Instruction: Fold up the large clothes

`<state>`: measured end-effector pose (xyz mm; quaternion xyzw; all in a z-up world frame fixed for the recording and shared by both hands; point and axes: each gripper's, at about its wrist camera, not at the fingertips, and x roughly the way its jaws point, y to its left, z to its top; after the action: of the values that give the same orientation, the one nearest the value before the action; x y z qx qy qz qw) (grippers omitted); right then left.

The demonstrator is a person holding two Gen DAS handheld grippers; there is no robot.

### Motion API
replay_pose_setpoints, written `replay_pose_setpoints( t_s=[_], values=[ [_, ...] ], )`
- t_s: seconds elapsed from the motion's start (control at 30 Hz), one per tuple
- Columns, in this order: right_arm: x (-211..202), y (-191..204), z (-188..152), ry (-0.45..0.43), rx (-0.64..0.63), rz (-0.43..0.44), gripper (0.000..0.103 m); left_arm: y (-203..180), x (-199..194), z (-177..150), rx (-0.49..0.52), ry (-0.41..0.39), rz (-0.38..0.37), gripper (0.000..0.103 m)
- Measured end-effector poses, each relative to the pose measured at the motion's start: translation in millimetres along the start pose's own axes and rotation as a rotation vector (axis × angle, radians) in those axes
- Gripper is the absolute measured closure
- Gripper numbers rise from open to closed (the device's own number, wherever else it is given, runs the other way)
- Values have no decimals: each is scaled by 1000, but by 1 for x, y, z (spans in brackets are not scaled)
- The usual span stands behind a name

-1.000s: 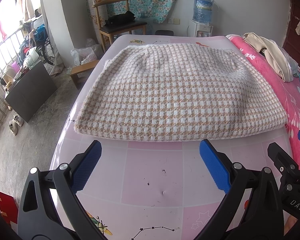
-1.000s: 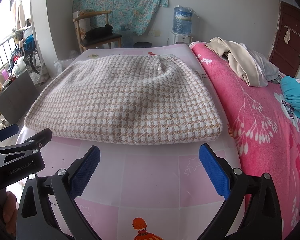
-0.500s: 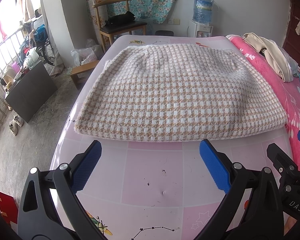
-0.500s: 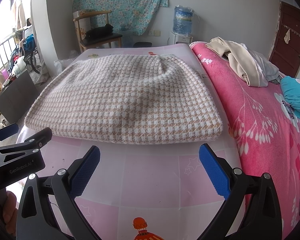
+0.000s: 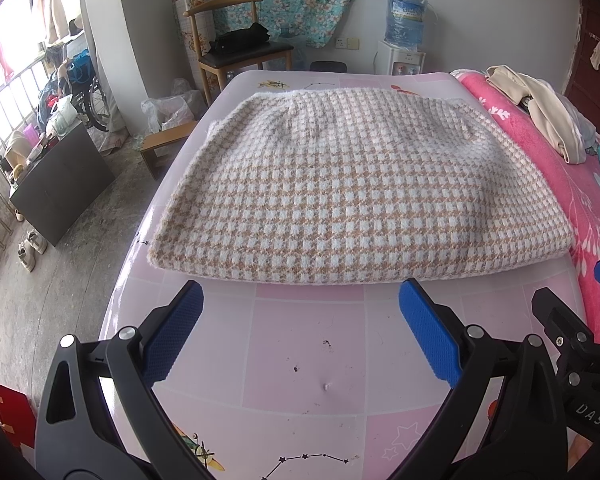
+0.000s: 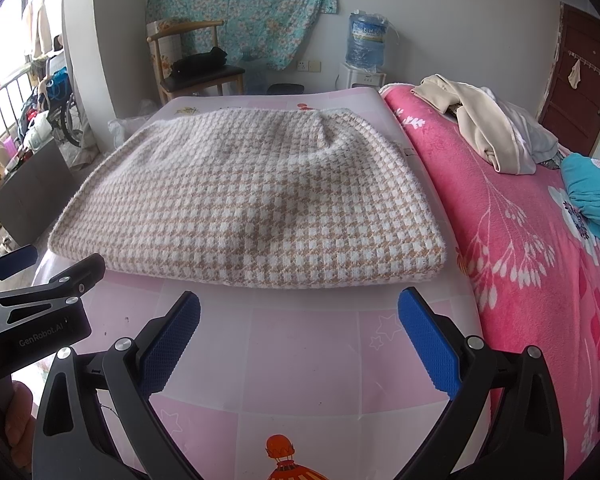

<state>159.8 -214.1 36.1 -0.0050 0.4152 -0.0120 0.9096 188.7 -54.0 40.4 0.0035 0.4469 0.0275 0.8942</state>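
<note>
- The left gripper (image 5: 300, 336) and right gripper (image 6: 300, 334) are held with jaws spread wide and empty, just short of the sweater (image 5: 352, 196), which lies folded on the pink mat (image 5: 308, 360).
- A teal cloth (image 6: 596, 196) is seen whole only from the right wrist.
- Nothing has been moved since earlier.

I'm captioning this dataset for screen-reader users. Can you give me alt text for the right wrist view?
A folded houndstooth knit garment in beige and white lies on a pale pink mat, just beyond the open, empty right gripper with blue pads. The left gripper juts in at the left edge, and a bright pink floral blanket with beige clothes lies to the right.
</note>
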Motion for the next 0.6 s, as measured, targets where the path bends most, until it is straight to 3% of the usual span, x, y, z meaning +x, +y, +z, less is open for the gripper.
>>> replay_pose_setpoints(
  t_s=[0.6],
  values=[
    [-1, 1, 0, -1, -3, 1, 6, 1, -1, 1, -1, -3, 1, 8]
  ],
)
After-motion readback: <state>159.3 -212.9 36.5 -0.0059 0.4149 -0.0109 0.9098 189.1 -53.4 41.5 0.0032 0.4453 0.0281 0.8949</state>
